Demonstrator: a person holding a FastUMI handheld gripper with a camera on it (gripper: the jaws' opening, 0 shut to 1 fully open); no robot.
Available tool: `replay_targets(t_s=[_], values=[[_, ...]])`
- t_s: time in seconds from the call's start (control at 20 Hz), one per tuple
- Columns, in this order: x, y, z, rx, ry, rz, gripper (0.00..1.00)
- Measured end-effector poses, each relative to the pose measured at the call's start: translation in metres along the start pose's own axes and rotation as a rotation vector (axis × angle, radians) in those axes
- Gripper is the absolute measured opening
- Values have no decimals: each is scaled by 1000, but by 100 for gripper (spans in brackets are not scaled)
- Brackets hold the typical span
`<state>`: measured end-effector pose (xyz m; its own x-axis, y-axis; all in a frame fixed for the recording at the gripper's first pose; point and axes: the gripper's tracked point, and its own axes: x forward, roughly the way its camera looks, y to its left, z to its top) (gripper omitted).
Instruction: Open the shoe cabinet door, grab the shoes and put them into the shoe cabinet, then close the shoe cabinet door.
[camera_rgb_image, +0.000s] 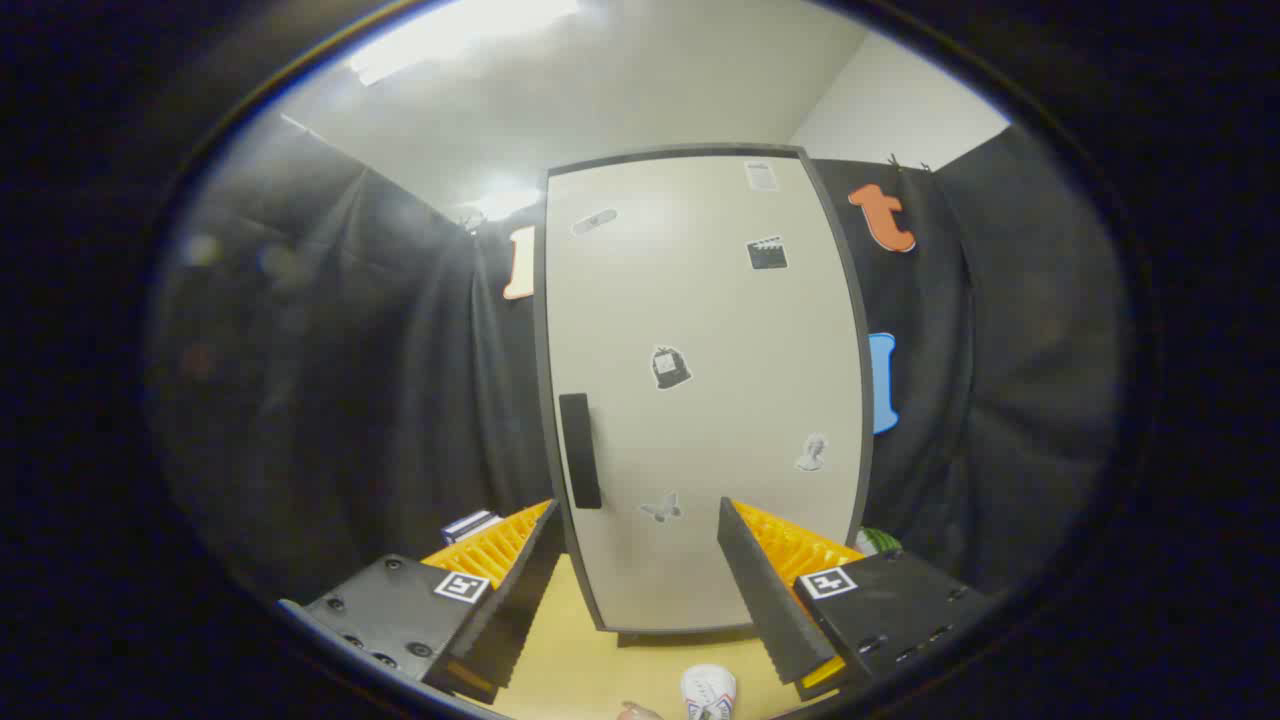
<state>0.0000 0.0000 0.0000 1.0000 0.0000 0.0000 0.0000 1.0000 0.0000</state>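
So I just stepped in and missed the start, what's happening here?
A person is holding a two-finger gripper with black pads and orange ribbed backing in front of a tall off-white shoe cabinet door with a dark frame and small stickers. The door is shut, and its black vertical handle sits just beyond the left finger. The fingers are spread apart and hold nothing. A white shoe lies on the yellowish wooden floor near the fingers. Nothing has been put away yet.

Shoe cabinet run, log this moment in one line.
shoe cabinet door: closed | handle: untouched | gripper: jaws open, empty | shoe: on floor
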Motion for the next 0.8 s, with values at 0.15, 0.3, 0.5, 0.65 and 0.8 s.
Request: replay_targets(t_s=[0.15, 0.3, 0.5, 0.65, 0.8], values=[[11, -1, 7, 21, -30, -35, 96], [18, 6, 13, 11, -65, -36, 96], [25, -4, 16, 53, -73, -77, 96], [27, -7, 18, 30, -70, -92, 96], [32, -9, 10, 11, -37, -108, 96]])
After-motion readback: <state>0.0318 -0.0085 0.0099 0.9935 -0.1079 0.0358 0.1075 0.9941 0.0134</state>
